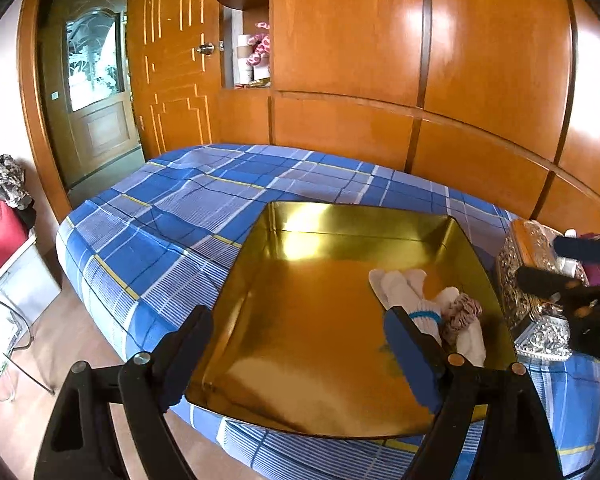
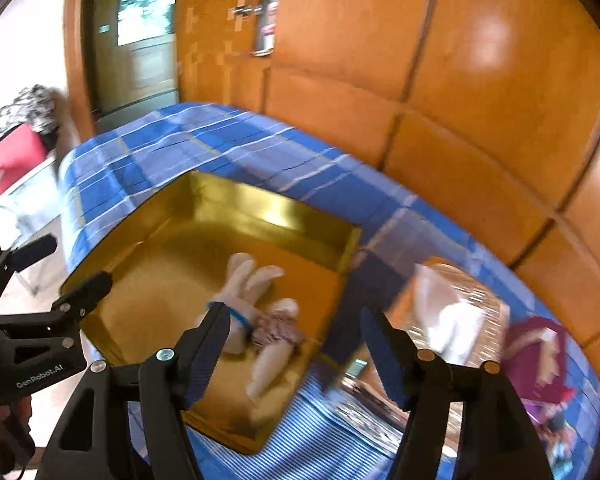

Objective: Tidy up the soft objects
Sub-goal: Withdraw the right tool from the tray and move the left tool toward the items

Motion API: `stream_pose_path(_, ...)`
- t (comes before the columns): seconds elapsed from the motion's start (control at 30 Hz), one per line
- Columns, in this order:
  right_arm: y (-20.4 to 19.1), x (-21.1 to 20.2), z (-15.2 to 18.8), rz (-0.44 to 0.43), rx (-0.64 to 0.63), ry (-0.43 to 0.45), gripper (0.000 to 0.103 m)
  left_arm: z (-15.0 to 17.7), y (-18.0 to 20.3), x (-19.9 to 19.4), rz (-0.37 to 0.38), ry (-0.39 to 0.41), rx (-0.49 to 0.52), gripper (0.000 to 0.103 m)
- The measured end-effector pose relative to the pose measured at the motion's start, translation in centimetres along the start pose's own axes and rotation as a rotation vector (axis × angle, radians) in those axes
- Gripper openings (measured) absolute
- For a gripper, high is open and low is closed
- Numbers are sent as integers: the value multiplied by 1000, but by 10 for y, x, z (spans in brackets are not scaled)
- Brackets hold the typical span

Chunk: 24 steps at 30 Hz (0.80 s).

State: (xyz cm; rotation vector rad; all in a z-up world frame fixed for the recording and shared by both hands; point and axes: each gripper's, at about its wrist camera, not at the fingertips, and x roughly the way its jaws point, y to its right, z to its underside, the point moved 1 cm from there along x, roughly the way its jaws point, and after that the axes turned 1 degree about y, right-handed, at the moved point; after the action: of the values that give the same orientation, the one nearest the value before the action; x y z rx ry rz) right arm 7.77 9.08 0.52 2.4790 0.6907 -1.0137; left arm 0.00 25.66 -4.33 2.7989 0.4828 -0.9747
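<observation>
On the left, the left gripper (image 1: 296,360) hangs over the near-left part of the gold tray (image 1: 284,216), its jaws spread wide with nothing between them. The tray sits on the bed (image 1: 172,200) near its front edge, and most of its floor is bare. The soft things gathered so far lie along the tray's right side toward its near-right corner: white socks (image 1: 400,286), one with a blue band, and a pinkish scrunchie (image 1: 462,312) resting against them. The left gripper's right finger crosses in front of the banded sock in its own view; whether it touches cannot be told.

Further right, the right gripper (image 2: 296,350) stands above the tray's near-right corner with its jaws parted and empty; the socks and scrunchie lie just below and left of it, apart from the pads. That reads as a drop just finished. Right of the tray on the bed stand an ornate silver box (image 2: 468,308) with something white on it and, beyond that, a magenta item (image 2: 540,356), both blurred.

The likely next move is a reach to the right for another soft piece, with the jaws kept open until they straddle it.
</observation>
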Motion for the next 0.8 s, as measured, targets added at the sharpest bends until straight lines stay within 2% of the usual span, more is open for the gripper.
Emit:
stream_pose_path(0.27,26,-48,16,160,74,73,69,5,18,-5,28,-2,30,88)
stream_pose_path(0.57,48,-81,32,221,119,129,69,9,40,-16,57,-3,55,88)
stream_pose_path(0.8,61,-95,41,230,159,157,69,8,61,-31,83,18,101,88)
